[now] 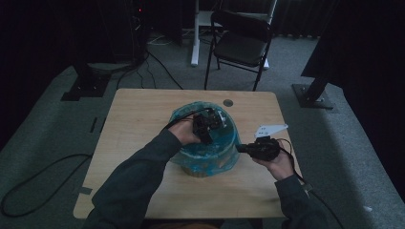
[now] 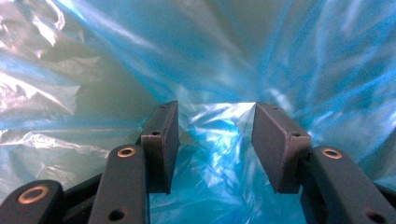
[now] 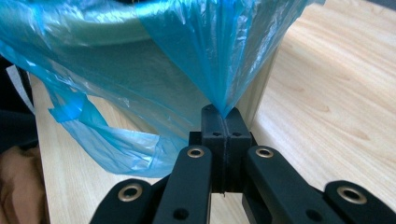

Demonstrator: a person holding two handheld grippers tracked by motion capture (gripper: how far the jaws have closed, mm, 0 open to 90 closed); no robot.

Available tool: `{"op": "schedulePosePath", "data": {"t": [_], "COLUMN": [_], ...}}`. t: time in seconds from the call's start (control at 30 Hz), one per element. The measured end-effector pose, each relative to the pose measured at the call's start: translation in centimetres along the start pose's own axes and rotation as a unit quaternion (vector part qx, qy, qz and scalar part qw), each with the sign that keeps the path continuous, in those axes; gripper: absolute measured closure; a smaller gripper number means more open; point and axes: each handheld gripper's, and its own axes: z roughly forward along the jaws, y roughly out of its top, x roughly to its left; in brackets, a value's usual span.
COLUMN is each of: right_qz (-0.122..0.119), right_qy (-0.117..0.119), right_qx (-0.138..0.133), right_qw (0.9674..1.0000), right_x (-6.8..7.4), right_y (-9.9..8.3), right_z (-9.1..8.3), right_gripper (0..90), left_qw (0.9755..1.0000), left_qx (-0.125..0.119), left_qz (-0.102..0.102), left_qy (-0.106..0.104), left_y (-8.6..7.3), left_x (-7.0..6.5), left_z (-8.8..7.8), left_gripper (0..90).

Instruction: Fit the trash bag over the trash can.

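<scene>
A thin blue plastic bag (image 1: 206, 153) lines a round pale bin (image 1: 203, 170) at the middle of the wooden table (image 1: 133, 119). My left gripper (image 1: 210, 126) reaches down into the bag's mouth. In the left gripper view its jaws stand open (image 2: 215, 112) with only the blue film (image 2: 224, 56) behind them and nothing pinched. My right gripper (image 1: 239, 148) is at the bin's right side. In the right gripper view its jaws are shut (image 3: 226, 114) on a gathered fold of the bag (image 3: 187, 56), which is pulled taut away from the bin's wall (image 3: 260, 93).
A black folding chair (image 1: 241, 40) stands beyond the table's far edge. A round cable hole (image 1: 228, 102) sits near that edge. Cables (image 1: 38, 176) lie on the floor at the left, and a stand base (image 1: 313, 95) is at the right.
</scene>
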Motion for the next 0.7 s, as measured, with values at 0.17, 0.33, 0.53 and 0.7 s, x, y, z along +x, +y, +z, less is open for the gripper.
{"op": "schedulePosePath", "data": {"t": [0.17, 0.33, 0.53, 0.7], "right_qz": [0.0, 0.001, -0.001, -0.002], "right_qy": [0.002, 0.003, 0.006, 0.008], "right_qx": [0.0, 0.0, 0.0, 0.002], "right_qw": [1.0, 1.0, 1.0, 1.0], "right_x": [0.0, 0.0, 0.0, 0.0], "right_y": [0.0, -0.1, -0.1, -0.1], "right_z": [0.0, 0.0, 0.0, 0.0], "right_gripper": [90.0, 90.0, 90.0, 90.0], "left_qw": [0.9999, 0.9985, 0.9977, 0.9948], "left_qx": [-0.007, -0.052, -0.064, -0.098], "left_qz": [-0.001, -0.015, -0.021, -0.028], "left_qy": [0.011, 0.007, 0.009, -0.001], "left_y": [-0.1, -0.5, -0.7, -1.1], "left_x": [0.0, 0.2, 0.3, 0.2], "left_z": [-0.3, -1.3, -1.7, -2.7], "left_gripper": [51.7, 52.6, 52.6, 52.5]}}
